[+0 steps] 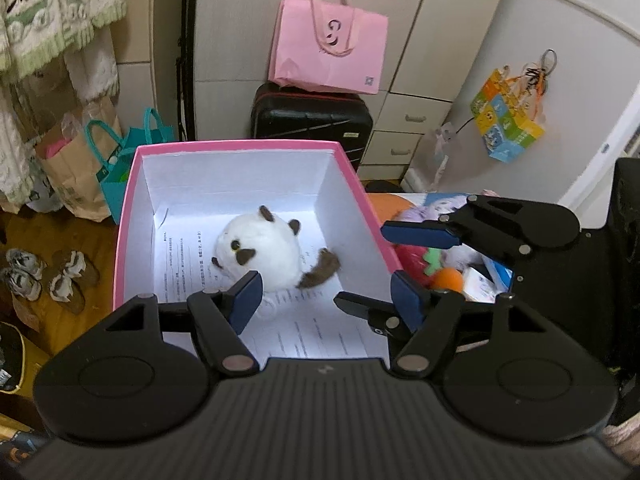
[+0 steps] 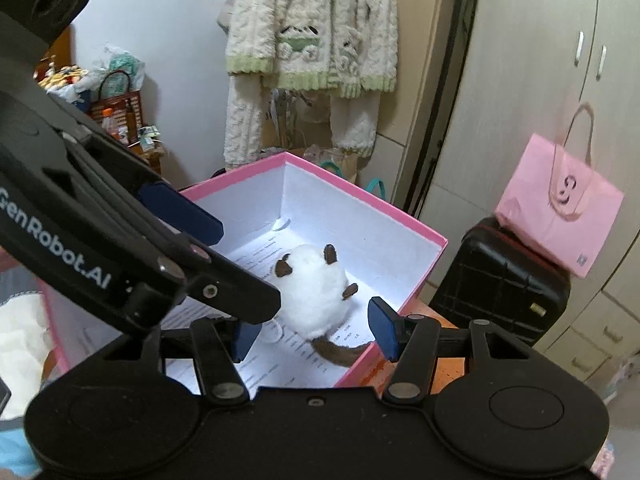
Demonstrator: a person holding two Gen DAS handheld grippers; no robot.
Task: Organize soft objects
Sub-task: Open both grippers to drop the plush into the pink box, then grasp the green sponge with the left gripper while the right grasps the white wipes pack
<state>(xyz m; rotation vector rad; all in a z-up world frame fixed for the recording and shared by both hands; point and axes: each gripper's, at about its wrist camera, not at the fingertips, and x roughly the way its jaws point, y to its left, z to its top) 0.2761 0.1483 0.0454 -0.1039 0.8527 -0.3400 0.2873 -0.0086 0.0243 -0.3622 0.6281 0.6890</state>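
1. The left gripper [image 1: 326, 296] hangs over the near end of the pink box [image 1: 236, 145], its blue pads spread apart with nothing pressed between them. Only the printed paper [image 1: 320, 336] lining the box floor shows in the gap.
2. The right gripper [image 2: 314, 330] sits just beside it, over the box's near right wall. Its jaws are likewise parted and empty. In the left wrist view it [image 1: 404, 260] shows to the right, reaching across the box rim.
3. Just ahead of both grippers, the white plush toy [image 1: 260, 252] lies on the box floor, free of either pair of pads. Its brown tail [image 2: 336, 354] trails back toward the right gripper.
4. To the right of the left gripper, outside the box, a heap of other soft toys [image 1: 432, 260] waits: red, orange, green and pale purple pieces, partly hidden behind the right gripper.
5. Farther off stand a black suitcase [image 1: 312, 116] with a pink paper bag [image 1: 328, 52] on top, against the wardrobe.
6. Judged from this, one toy is stowed and the placing step looks finished.
7. The next move probably calls for swinging an open gripper right to the heap, singling out one toy, and closing gently enough to hold it without dragging its neighbours.
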